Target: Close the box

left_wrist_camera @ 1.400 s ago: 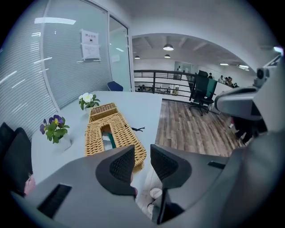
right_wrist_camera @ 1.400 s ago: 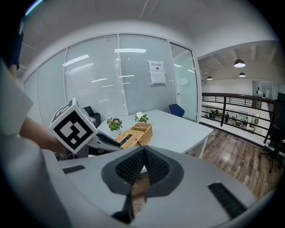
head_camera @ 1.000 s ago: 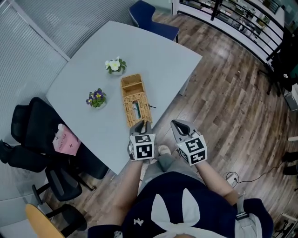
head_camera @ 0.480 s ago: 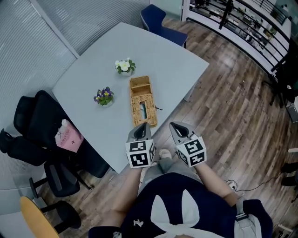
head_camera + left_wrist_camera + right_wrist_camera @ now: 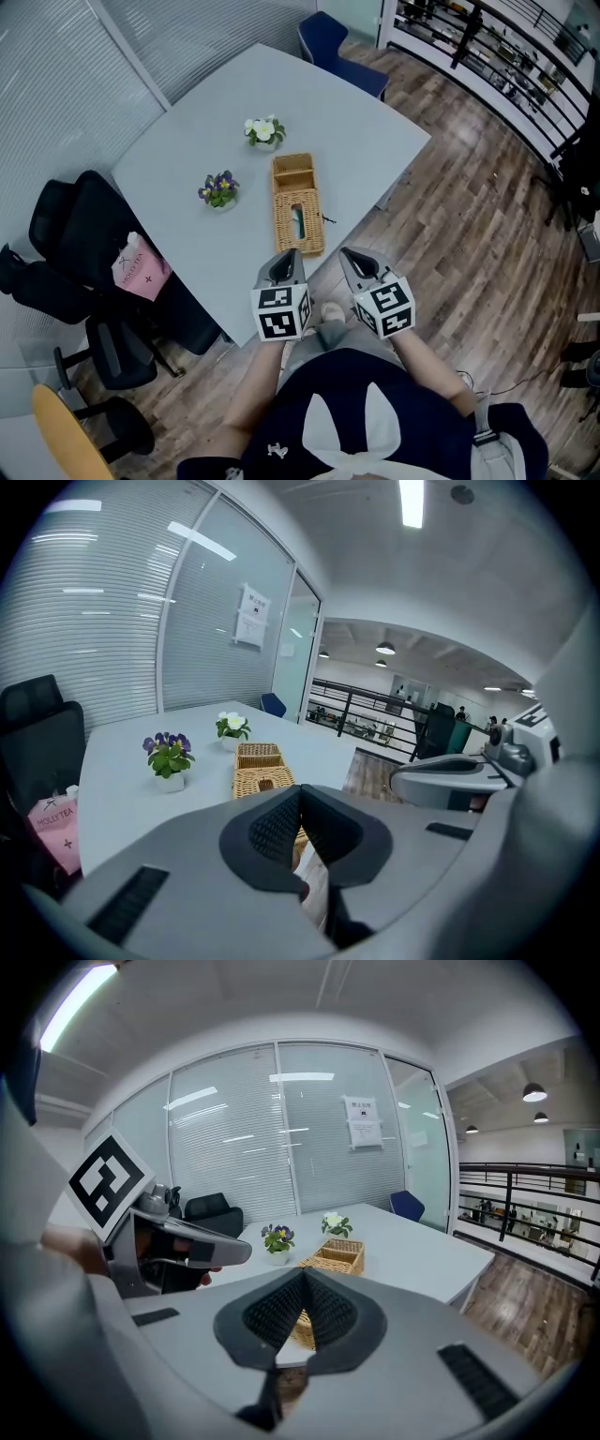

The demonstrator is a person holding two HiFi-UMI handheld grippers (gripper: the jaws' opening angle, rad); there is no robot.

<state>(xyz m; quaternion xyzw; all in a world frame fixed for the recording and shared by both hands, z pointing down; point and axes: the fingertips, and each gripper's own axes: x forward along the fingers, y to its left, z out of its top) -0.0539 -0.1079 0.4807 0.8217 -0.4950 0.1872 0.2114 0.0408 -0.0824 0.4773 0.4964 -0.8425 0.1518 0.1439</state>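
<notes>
Wicker box (image 5: 298, 217) lies on table (image 5: 309, 103) by purple flowers (image 5: 218, 188), white flowers (image 5: 263, 130); left gripper (image 5: 286, 255), right gripper (image 5: 353, 254) closed, empty.

Near end of the wicker box (image 5: 260, 761) behind the left hand-held gripper (image 5: 300, 794)

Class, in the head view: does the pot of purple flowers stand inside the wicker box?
No, the purple flowers stand on the table beside the box.

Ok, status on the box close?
Left gripper and right gripper both shut, empty, not touching the box. Wicker box on table, untouched. Purple flower pot and white flower pot off to its side, not in the path.
</notes>
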